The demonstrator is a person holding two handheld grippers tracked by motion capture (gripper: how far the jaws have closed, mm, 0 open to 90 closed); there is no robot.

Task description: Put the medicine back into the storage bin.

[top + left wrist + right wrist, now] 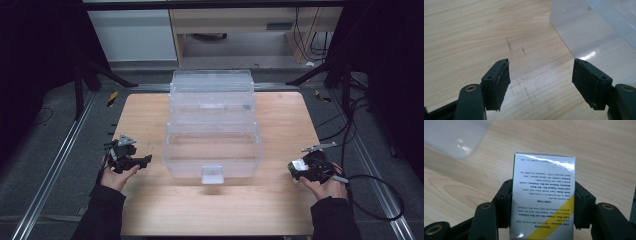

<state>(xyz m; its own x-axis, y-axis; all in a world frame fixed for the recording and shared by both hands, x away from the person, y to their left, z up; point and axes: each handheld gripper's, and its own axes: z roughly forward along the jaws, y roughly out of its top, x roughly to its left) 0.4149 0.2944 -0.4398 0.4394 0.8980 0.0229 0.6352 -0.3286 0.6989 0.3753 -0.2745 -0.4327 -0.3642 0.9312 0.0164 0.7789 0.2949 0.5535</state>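
A clear plastic organiser box (pixel 212 130) with stepped open tiers and a front latch stands in the middle of the wooden table (pixel 165 205). My right gripper (pixel 301 169) rests at the table's right edge, shut on a small white carton (pixel 544 185) with printed text and a yellow stripe; both pads press its sides. The carton (pixel 298 165) faces the organiser. My left gripper (pixel 145 161) sits on the table left of the organiser, open with nothing between its pads (pixel 499 82). The organiser's corner (pixel 594 30) lies just ahead and right of it.
The organiser's rounded corner (pixel 451 135) shows ahead and left of the carton. Bare wood lies in front of the organiser. Metal rails (pixel 55 165) run along both sides of the table, and cables (pixel 370 200) trail on the floor at the right.
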